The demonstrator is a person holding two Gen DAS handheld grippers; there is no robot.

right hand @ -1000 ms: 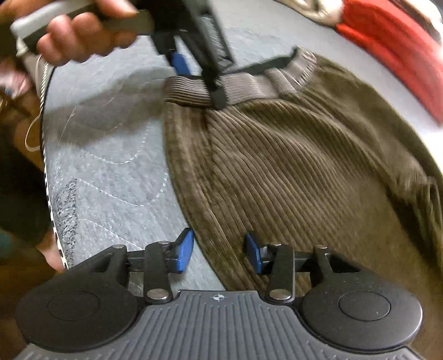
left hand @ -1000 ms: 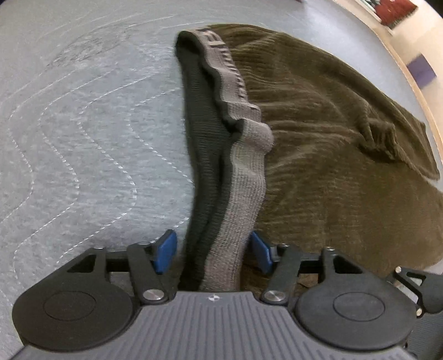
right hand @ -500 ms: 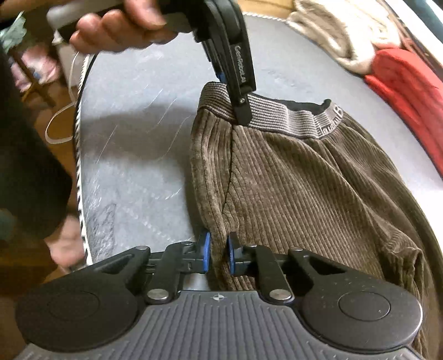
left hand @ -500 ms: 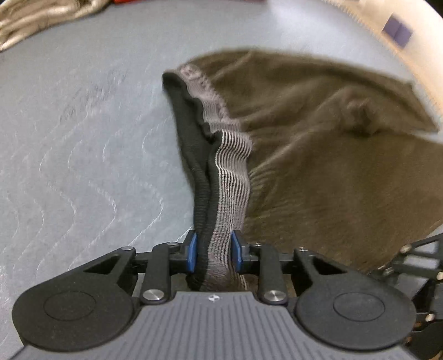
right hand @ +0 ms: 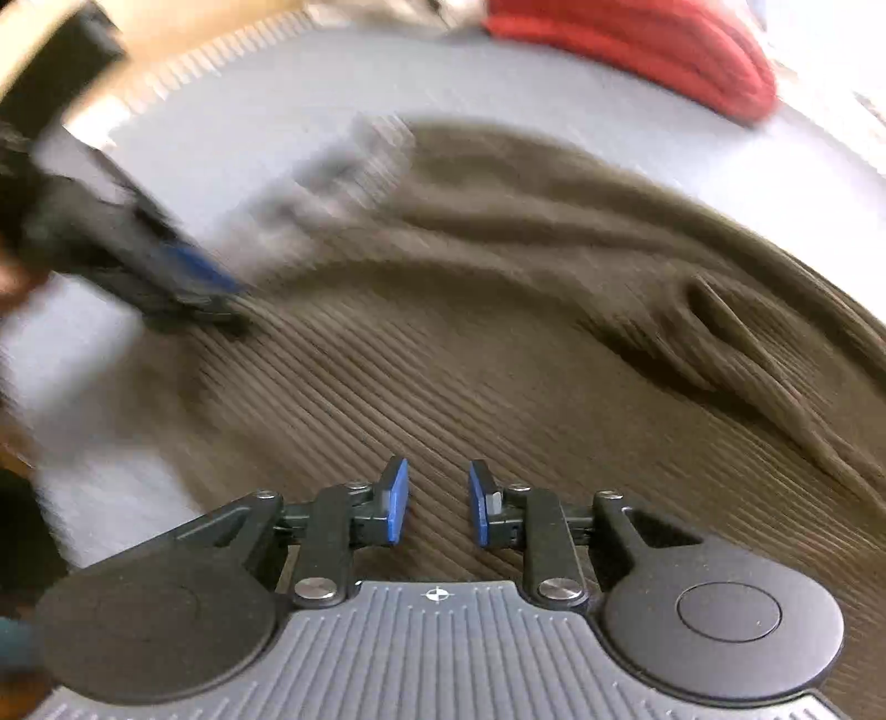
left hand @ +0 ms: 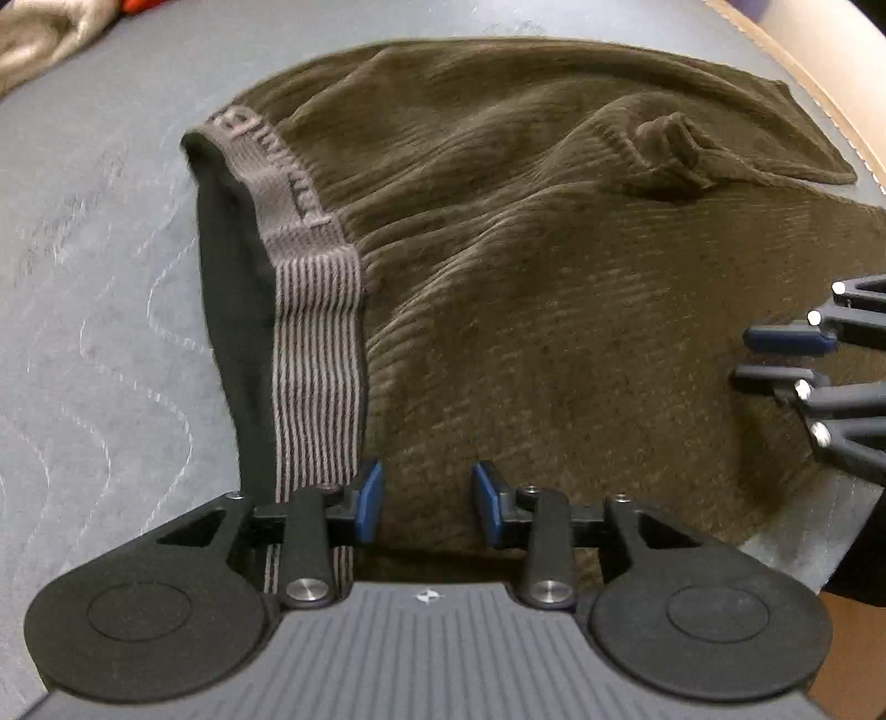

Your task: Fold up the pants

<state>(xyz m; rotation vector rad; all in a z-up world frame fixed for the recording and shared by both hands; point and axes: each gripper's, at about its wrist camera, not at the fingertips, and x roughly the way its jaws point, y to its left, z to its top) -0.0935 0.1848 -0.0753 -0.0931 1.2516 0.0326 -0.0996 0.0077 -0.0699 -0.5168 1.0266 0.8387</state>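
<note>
Grey quilted bed carries one pair of brown corduroy pants, spread flat, waistband leftward. Both grippers hover above it: left gripper and right gripper, jaws opening, nothing clamped between them.

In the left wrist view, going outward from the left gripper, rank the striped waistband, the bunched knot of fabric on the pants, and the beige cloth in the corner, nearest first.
1. Striped waistband: just beyond the left gripper, on its left side, the gripper's jaws opening with nothing pinched.
2. Bunched knot of fabric: upper right, on the brown pants.
3. Beige cloth: far top-left corner, off the pants.
</note>
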